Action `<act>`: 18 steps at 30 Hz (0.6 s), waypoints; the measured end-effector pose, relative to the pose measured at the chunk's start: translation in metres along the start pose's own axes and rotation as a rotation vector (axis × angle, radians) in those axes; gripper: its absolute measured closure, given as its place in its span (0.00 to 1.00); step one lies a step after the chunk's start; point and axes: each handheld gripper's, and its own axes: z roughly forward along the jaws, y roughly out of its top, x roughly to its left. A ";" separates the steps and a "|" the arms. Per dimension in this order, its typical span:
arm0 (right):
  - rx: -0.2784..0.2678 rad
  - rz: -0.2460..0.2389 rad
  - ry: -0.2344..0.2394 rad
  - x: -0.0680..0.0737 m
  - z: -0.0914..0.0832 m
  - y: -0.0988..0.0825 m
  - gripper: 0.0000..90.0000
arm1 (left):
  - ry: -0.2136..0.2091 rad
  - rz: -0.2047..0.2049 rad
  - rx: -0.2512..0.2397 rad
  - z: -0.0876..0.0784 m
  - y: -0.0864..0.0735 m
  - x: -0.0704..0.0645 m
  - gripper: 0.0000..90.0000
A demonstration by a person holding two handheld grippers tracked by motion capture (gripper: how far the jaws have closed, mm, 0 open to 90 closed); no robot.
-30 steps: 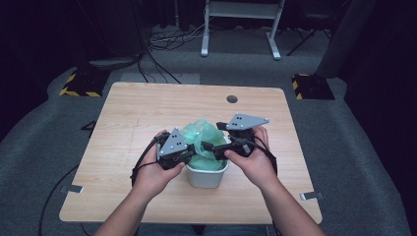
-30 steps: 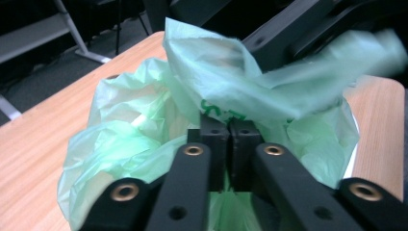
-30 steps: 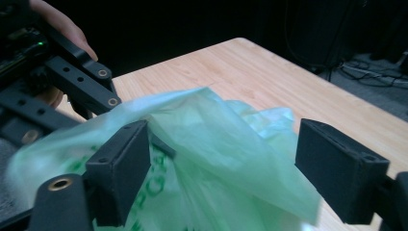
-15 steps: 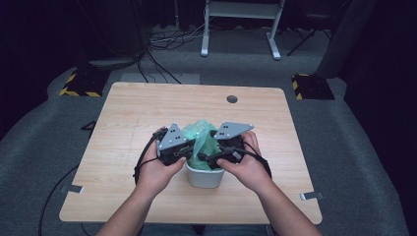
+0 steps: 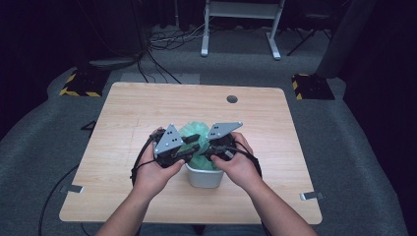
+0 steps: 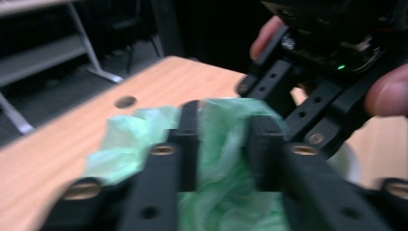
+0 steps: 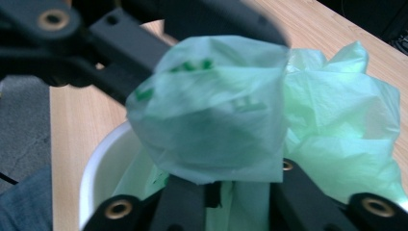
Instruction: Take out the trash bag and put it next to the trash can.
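Note:
A small white bin (image 5: 204, 178) stands on the wooden table (image 5: 147, 108) with a pale green plastic bag (image 5: 194, 132) bulging out of it. Both grippers meet over its top. My left gripper (image 5: 191, 146) comes in from the left; its jaws have just been opening and stand apart (image 6: 223, 120) with loose bag film (image 6: 125, 144) between them. From the right comes my right gripper (image 5: 205, 154); its jaws have just been closing and sit close together (image 7: 221, 192), pinching a fold of the bag (image 7: 337, 120) that drapes over and hides the fingertips. The bin rim (image 7: 96, 163) curves below.
A round cable hole (image 5: 232, 99) sits in the far part of the table. Bare wood lies all around the bin. Cables trail from both grippers off the near edge. Beyond the table, a metal stand (image 5: 241, 29) rests on grey carpet.
My right gripper has moved left and down onto the bag, closing in beside the left one. The left hand has kept its place.

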 end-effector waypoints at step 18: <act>-0.066 0.028 -0.028 -0.004 -0.023 0.009 0.99 | 0.139 -0.037 0.062 -0.060 -0.029 0.026 0.36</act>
